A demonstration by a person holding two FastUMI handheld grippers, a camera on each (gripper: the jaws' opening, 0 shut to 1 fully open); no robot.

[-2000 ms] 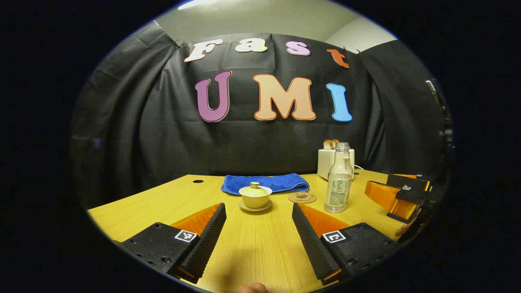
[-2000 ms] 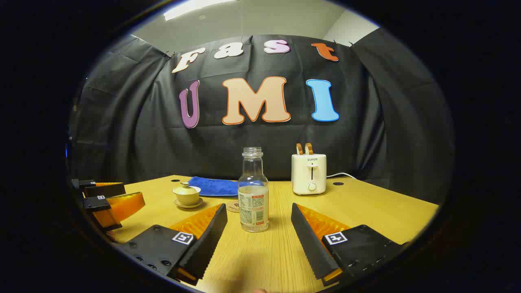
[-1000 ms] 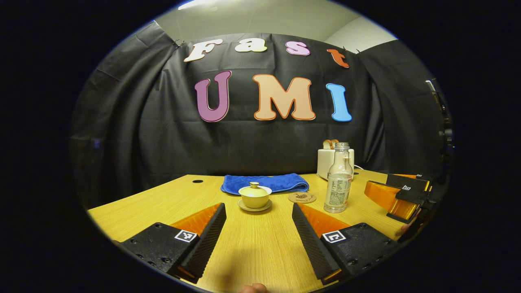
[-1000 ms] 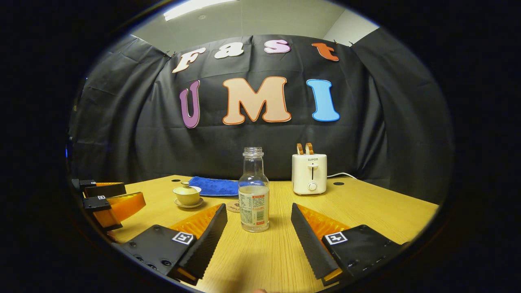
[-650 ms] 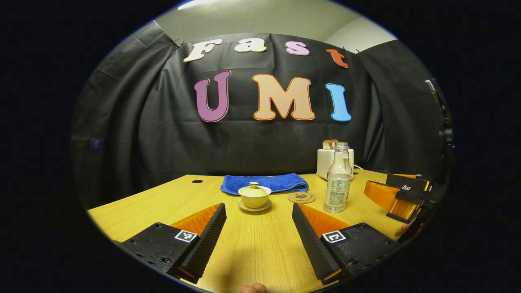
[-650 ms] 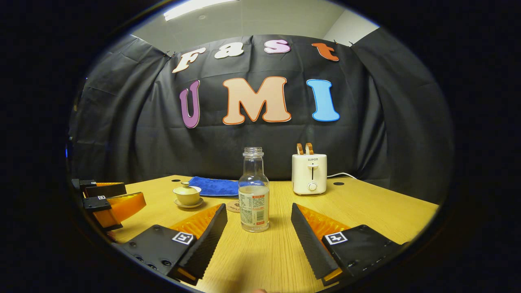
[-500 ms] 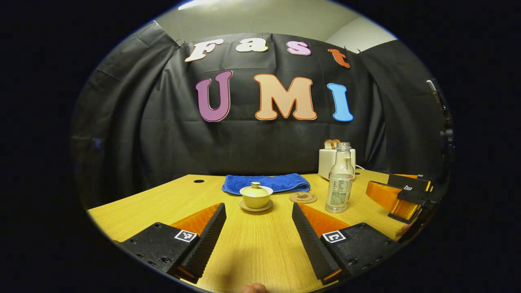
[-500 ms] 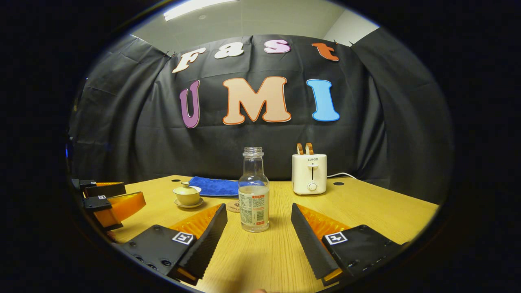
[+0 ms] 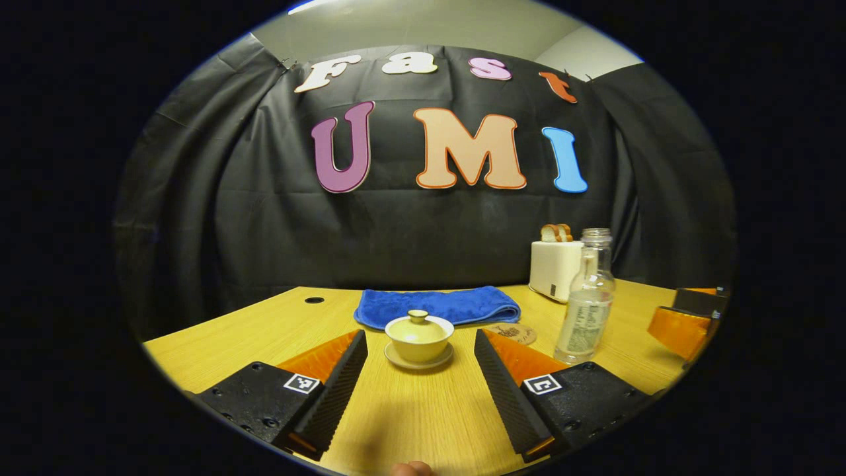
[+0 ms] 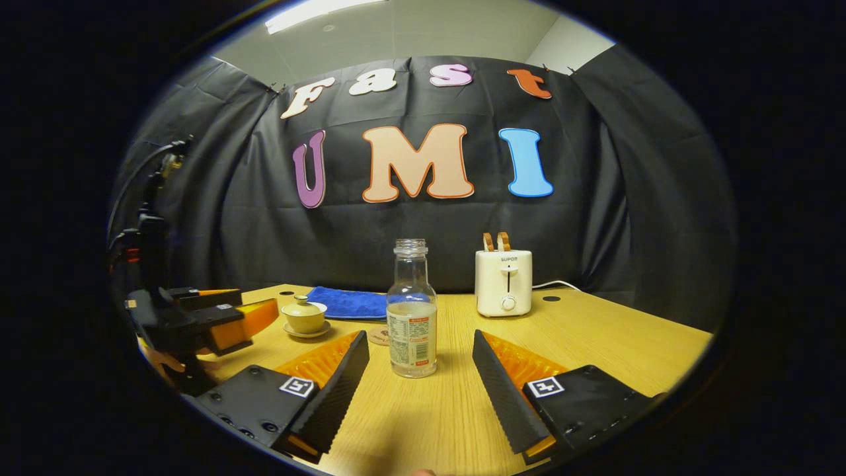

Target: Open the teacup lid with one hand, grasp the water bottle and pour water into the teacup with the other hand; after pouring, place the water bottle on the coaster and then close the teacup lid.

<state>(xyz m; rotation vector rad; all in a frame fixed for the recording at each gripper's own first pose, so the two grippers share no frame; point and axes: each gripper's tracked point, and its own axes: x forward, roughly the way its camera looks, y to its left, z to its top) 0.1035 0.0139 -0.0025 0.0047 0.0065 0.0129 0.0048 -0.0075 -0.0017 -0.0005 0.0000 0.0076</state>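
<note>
A pale yellow teacup (image 9: 419, 337) with its lid on sits on a saucer, straight ahead of my left gripper (image 9: 420, 344), which is open and a short way before it. In the right gripper view the same teacup (image 10: 303, 317) is at the left. The clear, uncapped water bottle (image 10: 411, 311) stands upright, part filled, just ahead of my open right gripper (image 10: 420, 346). It stands to the right as the water bottle (image 9: 585, 307) in the left gripper view. A round cork coaster (image 9: 510, 332) lies between cup and bottle. The left gripper (image 10: 254, 316) reaches in from the left beside the teacup.
A folded blue towel (image 9: 437, 307) lies behind the teacup. A white toaster (image 10: 503, 282) with bread slices stands at the back, its cord trailing right. The wooden table (image 10: 595, 337) has cable holes near the back edge. The right gripper (image 9: 681, 324) sits at the far right.
My left gripper has moved forward toward the teacup, which now looks larger and nearer between its fingers. The right gripper and the bottle have stayed put.
</note>
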